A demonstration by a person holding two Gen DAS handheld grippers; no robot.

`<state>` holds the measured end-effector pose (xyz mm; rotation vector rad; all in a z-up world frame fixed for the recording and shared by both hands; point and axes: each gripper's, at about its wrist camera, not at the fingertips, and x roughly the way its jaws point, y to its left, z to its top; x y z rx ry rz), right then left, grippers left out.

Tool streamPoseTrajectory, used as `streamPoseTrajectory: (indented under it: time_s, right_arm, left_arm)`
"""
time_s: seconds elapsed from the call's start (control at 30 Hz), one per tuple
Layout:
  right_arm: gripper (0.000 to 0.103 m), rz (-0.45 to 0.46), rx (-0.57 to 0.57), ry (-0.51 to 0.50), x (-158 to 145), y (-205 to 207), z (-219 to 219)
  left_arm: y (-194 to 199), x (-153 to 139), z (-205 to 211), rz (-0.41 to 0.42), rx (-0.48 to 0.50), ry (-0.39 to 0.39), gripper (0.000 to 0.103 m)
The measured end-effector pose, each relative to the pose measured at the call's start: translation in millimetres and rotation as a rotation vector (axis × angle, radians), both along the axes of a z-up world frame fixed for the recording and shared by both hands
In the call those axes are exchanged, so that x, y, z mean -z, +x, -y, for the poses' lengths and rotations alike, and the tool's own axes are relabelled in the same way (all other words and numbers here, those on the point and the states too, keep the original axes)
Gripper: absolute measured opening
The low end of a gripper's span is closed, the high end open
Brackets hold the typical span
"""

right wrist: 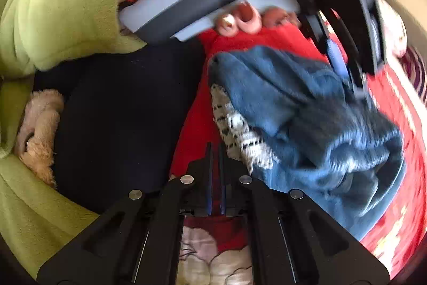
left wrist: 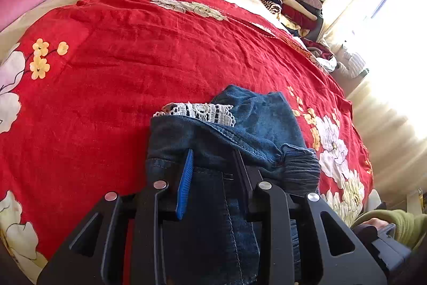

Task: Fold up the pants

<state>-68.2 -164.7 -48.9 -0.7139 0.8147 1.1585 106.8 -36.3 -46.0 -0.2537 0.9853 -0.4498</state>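
Left gripper clamps bunched jeans (right gripper closed, empty).

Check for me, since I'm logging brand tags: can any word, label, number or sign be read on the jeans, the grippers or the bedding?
None can be read.
Jeans: no tag or print shows; blurred in the right wrist view.
Left gripper and right gripper: no markings show.
Red bedspread: flower pattern only.
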Motion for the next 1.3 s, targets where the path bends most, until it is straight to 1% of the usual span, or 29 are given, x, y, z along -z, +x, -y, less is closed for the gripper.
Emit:
streamPoseTrajectory:
  time_s: [0.07,0.1,0.13,0.2,0.27,0.33,0.37,0.4,0.43,0.5,0.57,0.63,0.7,0.77,0.83,0.87,0.9,0.97,1.07,1.1,1.17,1.3]
  right_arm:
    - [0.01,-0.036,0.028,0.079,-13.7,-2.8,12.9]
    - [0.02,-0.043,0.042,0.12,-22.3,-2.7,21.1]
    - [0.027,-0.046,0.065,0.159,-30.9,-1.9,30.0]
    - [0.029,-0.057,0.118,0.233,-47.6,2.5,47.9]
    - [0.029,-0.034,0.19,0.299,-68.0,11.5,67.8]
    - [0.029,-0.013,0.261,0.353,-85.3,27.4,82.6]
    - [0.029,-0.013,0.309,0.38,-93.3,38.9,90.0]
    - [0.029,-0.019,0.344,0.388,-95.8,52.5,93.8]
    - [0.029,-0.022,0.387,0.379,-97.5,67.1,94.5]
    - [0.029,-0.006,0.442,0.338,-94.8,91.6,81.5]
    - [0.029,-0.016,0.472,0.295,-87.8,107.5,74.6]
    - [0.029,-0.035,0.469,0.254,-79.0,127.1,56.4]
    - [0.029,-0.065,0.467,0.211,-66.8,145.4,42.2]
    - [0.029,-0.091,0.46,0.184,-54.0,160.4,33.3]
    - [0.029,-0.145,0.438,0.11,-33.8,171.5,19.5]
    - [0.027,-0.176,0.431,0.068,-23.7,174.8,14.1]
    - [0.021,-0.187,0.432,0.052,-19.1,176.6,12.3]
    - [0.016,-0.178,0.45,0.057,-16.9,174.0,13.3]
    - [0.015,-0.119,0.52,0.033,-12.2,176.2,15.7]
    - [0.014,-0.116,0.53,0.025,-5.5,178.0,14.9]
    - [0.014,-0.127,0.556,0.041,2.5,179.2,16.9]
    - [0.014,-0.12,0.583,0.061,2.4,176.5,18.3]
  left_arm:
    - [-3.9,-2.8,-0.6,0.017,0.004,0.001,0.036]
    - [-7.8,-5.7,-1.3,0.03,0.002,-0.002,0.047]
    - [-11.9,-8.6,-1.9,0.043,-0.002,-0.002,0.053]
    - [-21.8,-14.7,-4.1,0.073,-0.008,0.011,0.055]
    - [-35.6,-20.2,-8.7,0.11,-0.03,0.049,0.056]
    - [-48.6,-21.2,-14.2,0.123,-0.051,0.072,0.056]
    - [-55.3,-20.5,-16.6,0.12,-0.056,0.072,0.054]
    - [-60.9,-20.1,-17.5,0.119,-0.06,0.076,0.051]
    - [-67.7,-20.2,-17.0,0.123,-0.062,0.087,0.037]
    - [-80.3,-20.6,-13.8,0.127,-0.048,0.096,0.026]
    - [-93.2,-20.2,-5.9,0.123,-0.027,0.102,0.026]
    - [-102.2,-18.9,5.2,0.121,0.008,0.116,0.025]
    - [-109.0,-11.6,20.3,0.113,0.048,0.163,0.025]
    - [-111.8,-1.5,29.1,0.103,0.065,0.205,0.025]
    - [-111.6,3.5,32.9,0.104,0.068,0.23,0.025]
    - [-111.3,3.1,32.2,0.104,0.069,0.228,0.025]
    - [-110.6,2.6,29.1,0.1,0.067,0.216,0.025]
    - [-110.2,2.9,26.4,0.097,0.065,0.202,0.026]
    - [-109.9,3.9,26.1,0.099,0.064,0.199,0.026]
    - [-109.3,3.4,27.8,0.098,0.064,0.199,0.027]
    - [-109.7,3.4,29.2,0.098,0.062,0.198,0.027]
    - [-109.3,4.2,29.0,0.094,0.058,0.192,0.027]
